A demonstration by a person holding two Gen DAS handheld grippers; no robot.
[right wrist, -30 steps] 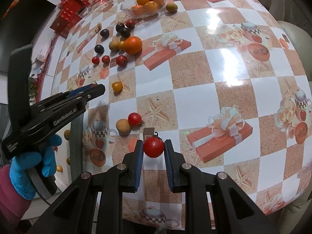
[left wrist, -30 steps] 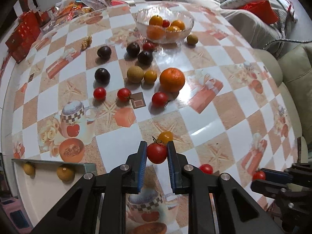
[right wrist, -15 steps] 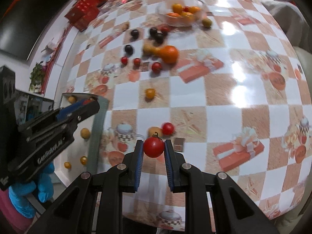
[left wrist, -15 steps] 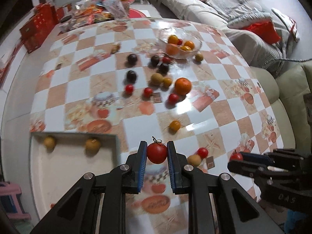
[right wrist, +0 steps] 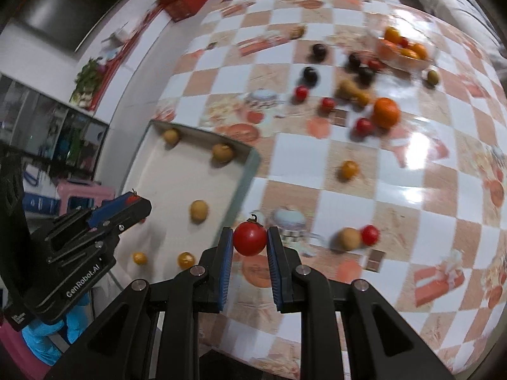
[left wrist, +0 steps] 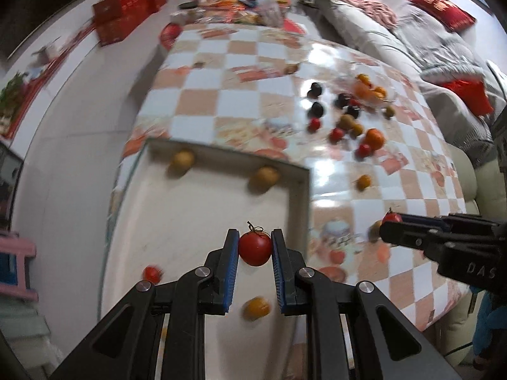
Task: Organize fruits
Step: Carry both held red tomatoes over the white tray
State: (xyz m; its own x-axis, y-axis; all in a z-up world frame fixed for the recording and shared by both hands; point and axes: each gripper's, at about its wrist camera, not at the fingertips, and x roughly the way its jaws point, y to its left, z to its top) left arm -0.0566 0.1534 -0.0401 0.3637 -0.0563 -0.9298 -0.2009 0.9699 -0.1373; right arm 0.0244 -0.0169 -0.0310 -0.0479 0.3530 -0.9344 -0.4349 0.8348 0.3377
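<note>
Both grippers carry fruit toward the white tray [left wrist: 298, 190] that sits at the counter's [right wrist: 364, 209] near-left corner. The left gripper [left wrist: 255, 250] has its fingers clamped on a red tomato [left wrist: 255, 249], stem up, and hangs over the tray's inner floor, so this tomato looks ready to be let go there. The right gripper [right wrist: 250, 243] is likewise clamped on a second red tomato [right wrist: 249, 238], poised above the counter just beside the tray's right wall, seemingly waiting its turn. Each fruit is gripped across its middle with the stem clear of the pads, which should keep it from squirting out.

The tray already holds several yellow-brown fruits [right wrist: 198, 210] and a small red tomato [left wrist: 152, 274], well apart from one another. Many fruits lie loose mid-counter, and a glass bowl [right wrist: 404, 52] of oranges stands toward the far right edge, so the sorting appears only partly done.
</note>
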